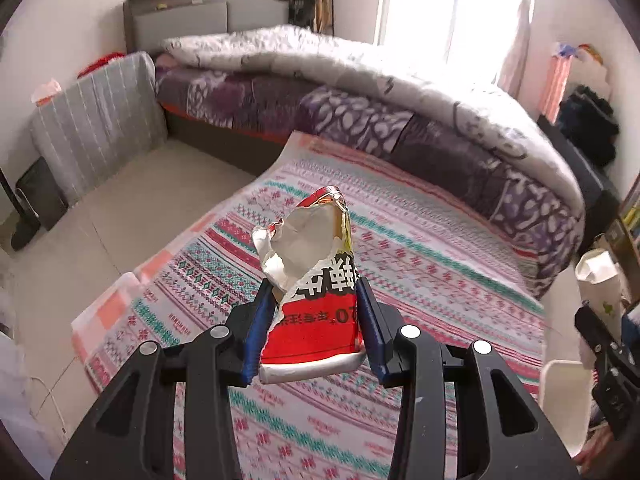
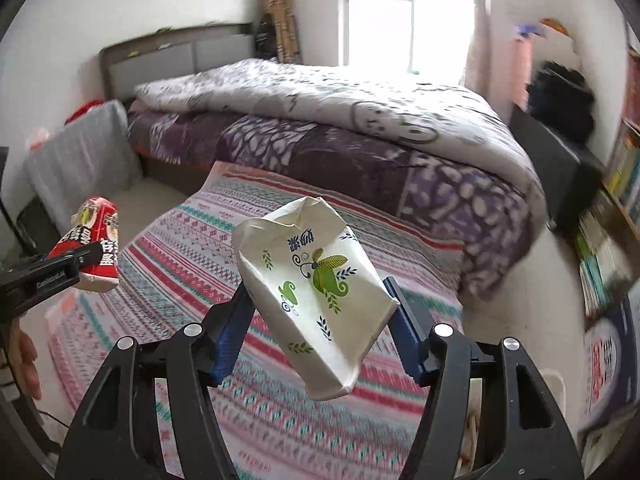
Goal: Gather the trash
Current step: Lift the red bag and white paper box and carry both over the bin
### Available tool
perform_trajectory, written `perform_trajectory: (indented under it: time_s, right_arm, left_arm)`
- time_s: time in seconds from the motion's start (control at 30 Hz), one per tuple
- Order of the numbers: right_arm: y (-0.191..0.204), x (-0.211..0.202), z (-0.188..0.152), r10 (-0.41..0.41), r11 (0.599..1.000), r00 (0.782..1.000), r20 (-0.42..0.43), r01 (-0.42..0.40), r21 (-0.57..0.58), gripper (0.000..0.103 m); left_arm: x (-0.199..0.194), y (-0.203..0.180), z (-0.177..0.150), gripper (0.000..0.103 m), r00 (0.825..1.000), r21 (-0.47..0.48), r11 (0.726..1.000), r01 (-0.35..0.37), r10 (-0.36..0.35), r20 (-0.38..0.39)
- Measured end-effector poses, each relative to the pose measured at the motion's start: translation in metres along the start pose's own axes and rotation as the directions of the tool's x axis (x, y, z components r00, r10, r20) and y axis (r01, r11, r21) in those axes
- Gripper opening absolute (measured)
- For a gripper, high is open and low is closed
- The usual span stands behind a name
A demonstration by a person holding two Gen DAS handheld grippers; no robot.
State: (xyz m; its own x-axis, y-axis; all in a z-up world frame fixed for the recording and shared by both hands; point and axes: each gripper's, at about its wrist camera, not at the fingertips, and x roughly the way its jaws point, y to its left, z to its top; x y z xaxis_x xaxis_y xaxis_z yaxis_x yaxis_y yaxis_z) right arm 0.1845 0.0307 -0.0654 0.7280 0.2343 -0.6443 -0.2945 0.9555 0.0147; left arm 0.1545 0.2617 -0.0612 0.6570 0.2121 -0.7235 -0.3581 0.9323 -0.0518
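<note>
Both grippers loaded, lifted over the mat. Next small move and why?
Probably carry both toward the white bin at the lower right edge of the left wrist view. The left gripper is shut on the torn red snack packet, the right gripper on the cream leaf-print pack. Both hang clear above the patterned mat, and no other trash shows on it.

Both cameras sit just behind their own fingers, held above the patterned mat (image 1: 400,264) and tilted down toward the bed (image 1: 360,92) at twelve o'clock; the left wrist view catches the right gripper (image 1: 600,344) at three o'clock, the right wrist view the left gripper (image 2: 60,272) at nine; both share mat, bed, headboard (image 2: 180,52) and window (image 2: 380,12).
</note>
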Motion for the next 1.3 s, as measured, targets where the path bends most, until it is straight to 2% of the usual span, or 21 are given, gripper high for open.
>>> perform_trajectory:
  time_s: [0.17,0.3,0.5,0.73,1.3]
  right_arm:
    - [-0.017,-0.033,-0.021,-0.014,0.998,1.000,0.024,0.012,0.058,0.062]
    - [-0.029,-0.047,-0.037,-0.040,0.995,0.998,0.053,0.035,0.091,0.063]
    - [-0.051,-0.049,-0.055,-0.086,0.986,0.992,0.096,0.071,0.150,0.063]
    - [-0.073,-0.042,-0.058,-0.110,0.973,0.990,0.087,0.090,0.212,0.064]
    - [-0.100,-0.058,-0.064,-0.161,0.964,0.982,0.101,0.135,0.231,0.067]
  left_arm:
    - [-0.044,-0.022,-0.016,0.042,0.996,0.026,0.999,0.023,-0.025,0.084]
    - [-0.063,-0.041,-0.032,0.042,0.991,0.039,0.999,0.029,-0.034,0.133]
    - [-0.063,-0.062,-0.054,0.042,0.987,0.064,0.998,0.016,-0.026,0.158]
    - [-0.058,-0.082,-0.059,0.042,0.983,0.099,0.995,-0.010,-0.009,0.185]
    - [-0.070,-0.133,-0.064,0.042,0.974,0.150,0.988,0.040,-0.072,0.217]
